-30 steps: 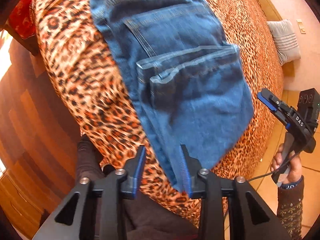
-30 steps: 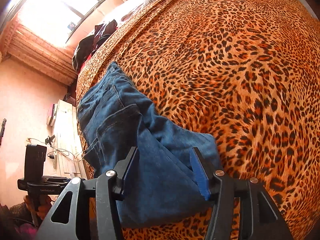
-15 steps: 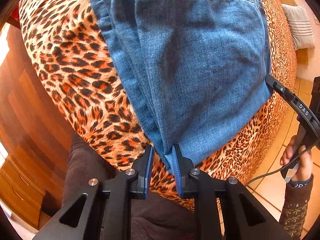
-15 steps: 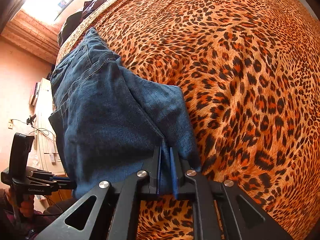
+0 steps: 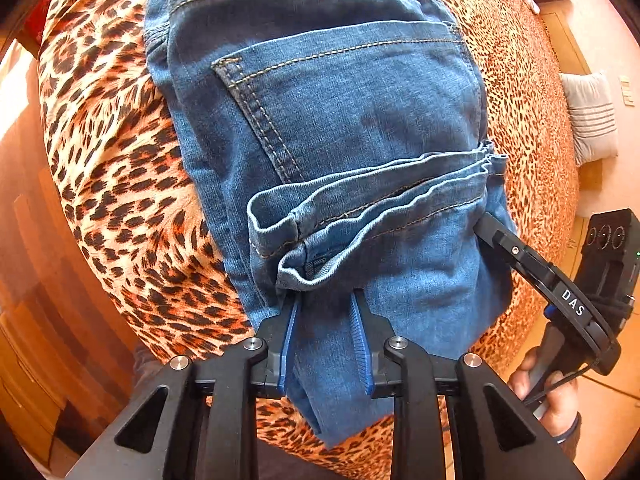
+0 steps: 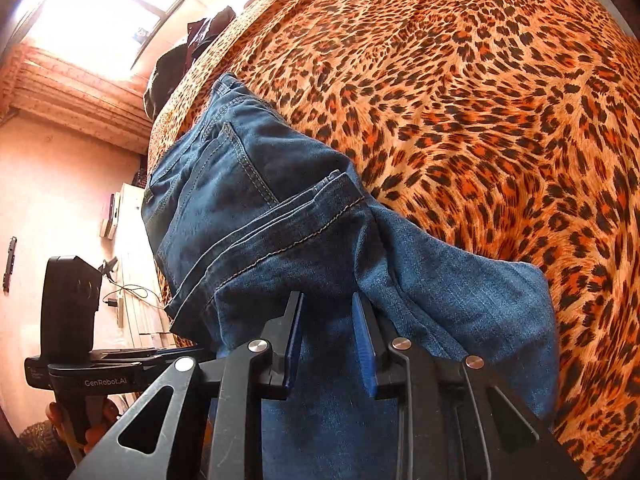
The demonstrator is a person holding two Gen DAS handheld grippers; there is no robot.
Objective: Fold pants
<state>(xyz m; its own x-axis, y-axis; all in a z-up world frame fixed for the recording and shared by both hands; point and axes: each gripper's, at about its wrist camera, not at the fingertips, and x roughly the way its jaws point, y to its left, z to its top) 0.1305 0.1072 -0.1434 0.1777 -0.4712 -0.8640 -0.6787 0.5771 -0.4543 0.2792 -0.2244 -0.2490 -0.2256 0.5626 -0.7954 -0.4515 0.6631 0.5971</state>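
Blue jeans (image 5: 340, 100) lie folded on a leopard-print bedspread (image 5: 120, 160), back pocket up, with the leg hems (image 5: 360, 204) bunched across the pocket. My left gripper (image 5: 326, 312) sits at the near fold. Its jaws are opening, denim lies between them, and the pads are not pressing it. The right gripper's finger (image 5: 516, 248) reaches into the fold's right side. In the right wrist view my right gripper (image 6: 327, 312) is also opening over the jeans (image 6: 240, 200), with denim in the gap and not squeezed. The left gripper's body (image 6: 120, 376) shows at lower left.
The bedspread (image 6: 480, 120) stretches far beyond the jeans. A grey pillow (image 5: 592, 116) lies off the bed's right side. Dark clothes (image 6: 180, 60) are heaped at the far edge under a bright window (image 6: 100, 12). A hand (image 5: 552, 396) grips the right handle.
Half a second ago both grippers were shut on the jeans' near edge. They have since carried that edge up to the hems, and both pairs of jaws have parted.
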